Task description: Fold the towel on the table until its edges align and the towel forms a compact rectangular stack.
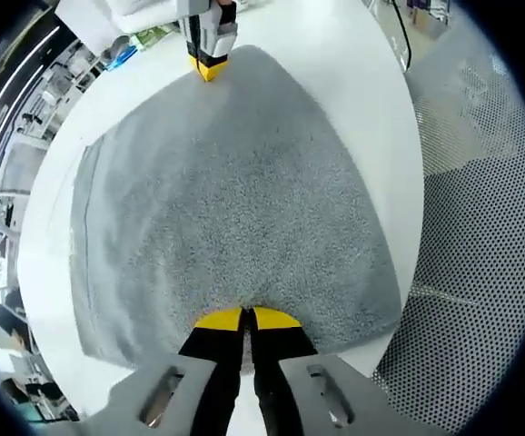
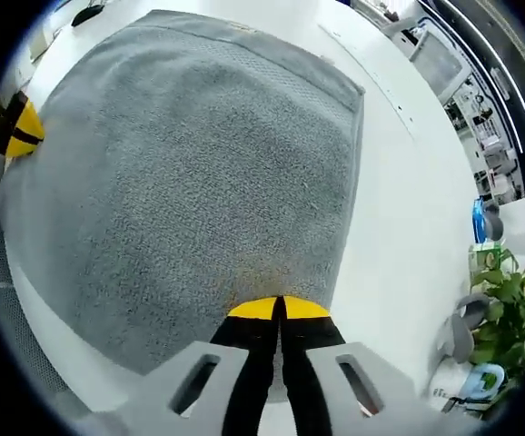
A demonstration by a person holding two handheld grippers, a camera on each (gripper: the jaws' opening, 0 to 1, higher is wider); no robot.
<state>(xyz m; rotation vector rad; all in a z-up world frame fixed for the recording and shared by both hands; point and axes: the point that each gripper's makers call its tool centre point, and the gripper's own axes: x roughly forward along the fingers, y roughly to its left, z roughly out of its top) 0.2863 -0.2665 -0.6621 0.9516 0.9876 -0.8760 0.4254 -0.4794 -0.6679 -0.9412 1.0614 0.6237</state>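
A grey towel (image 1: 235, 200) lies spread flat on the white table (image 1: 335, 54). At the bottom of the left gripper view, my left gripper (image 1: 246, 318) has its yellow-tipped jaws pressed together on the towel's near edge, where the cloth puckers a little. My right gripper (image 1: 210, 62) appears at the far end of the towel, its tips on that edge. In the right gripper view the towel (image 2: 199, 173) spreads ahead, and my right gripper (image 2: 279, 309) is shut on its near edge. The left gripper (image 2: 19, 127) pokes in at the left, on the opposite edge.
A perforated metal surface (image 1: 490, 227) lies beyond the table's right edge. A potted plant (image 2: 508, 300) and a blue bottle (image 2: 479, 221) stand off the table's side. Shelves and equipment (image 1: 26, 136) line the room's edge.
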